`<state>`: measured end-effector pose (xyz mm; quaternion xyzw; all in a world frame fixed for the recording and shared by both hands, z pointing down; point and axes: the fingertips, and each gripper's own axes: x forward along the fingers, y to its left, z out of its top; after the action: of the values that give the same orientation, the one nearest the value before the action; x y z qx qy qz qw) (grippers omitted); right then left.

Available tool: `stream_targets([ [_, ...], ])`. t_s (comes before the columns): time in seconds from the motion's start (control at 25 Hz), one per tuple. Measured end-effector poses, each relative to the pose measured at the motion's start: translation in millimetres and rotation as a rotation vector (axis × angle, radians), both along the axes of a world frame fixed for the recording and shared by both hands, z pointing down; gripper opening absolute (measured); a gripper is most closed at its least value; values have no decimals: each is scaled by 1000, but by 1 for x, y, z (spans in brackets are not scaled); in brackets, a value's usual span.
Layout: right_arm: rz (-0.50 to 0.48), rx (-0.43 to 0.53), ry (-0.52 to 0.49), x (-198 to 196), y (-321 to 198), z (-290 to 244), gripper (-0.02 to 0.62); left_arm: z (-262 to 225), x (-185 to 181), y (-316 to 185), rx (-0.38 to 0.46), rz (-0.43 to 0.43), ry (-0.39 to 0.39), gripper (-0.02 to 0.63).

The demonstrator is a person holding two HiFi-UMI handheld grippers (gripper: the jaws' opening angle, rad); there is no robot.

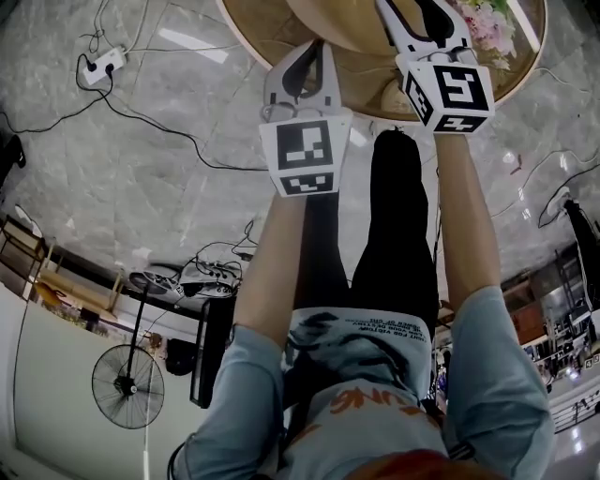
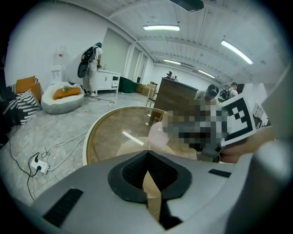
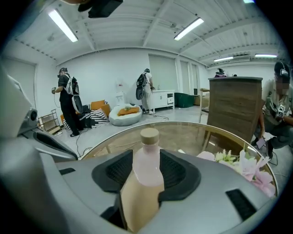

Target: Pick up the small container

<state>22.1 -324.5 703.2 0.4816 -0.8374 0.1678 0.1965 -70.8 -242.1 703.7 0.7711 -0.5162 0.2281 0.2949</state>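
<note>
A small pale pink bottle with a tan cap stands upright on the round glass table. My right gripper is open, its black pads flanking the bottle's body closely on both sides. In the head view the right gripper reaches over the table, and the bottle cannot be seen there. My left gripper hovers near the table's front edge, to the left of the right one. It is shut with nothing held; the left gripper view shows its pads meeting above the tabletop.
Pink and white flowers lie on the table's right side. A power strip and cables trail on the marble floor. A fan stands behind me. A wooden cabinet and several people are beyond the table.
</note>
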Motion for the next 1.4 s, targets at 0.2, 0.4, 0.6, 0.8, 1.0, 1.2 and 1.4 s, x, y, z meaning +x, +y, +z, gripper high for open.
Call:
stream_targets([
  [0.2,26,36,23,0,-15,-2,167,1,4,-3,-5,2,8,23],
  [0.4,23,72,28,-5,-17,-1,172,5,5,-3,-12,7,9,24],
  [0.6,2,106,48,-9,-27,-3,167,5,10,-5,-15,20,10,23],
  [0.8,-8,102,25,-9,-32,-5,162,5,11,-6,-16,20,12,23],
  [1.0,-8,62,32,-8,-32,-4,150,4,14,-5,-17,20,12,23],
  [1.2,-38,25,77,-15,-29,-9,147,-5,12,-9,2,3,5,23],
  [1.4,-114,-38,83,-17,-8,-14,147,-23,7,-12,22,-70,2,23],
])
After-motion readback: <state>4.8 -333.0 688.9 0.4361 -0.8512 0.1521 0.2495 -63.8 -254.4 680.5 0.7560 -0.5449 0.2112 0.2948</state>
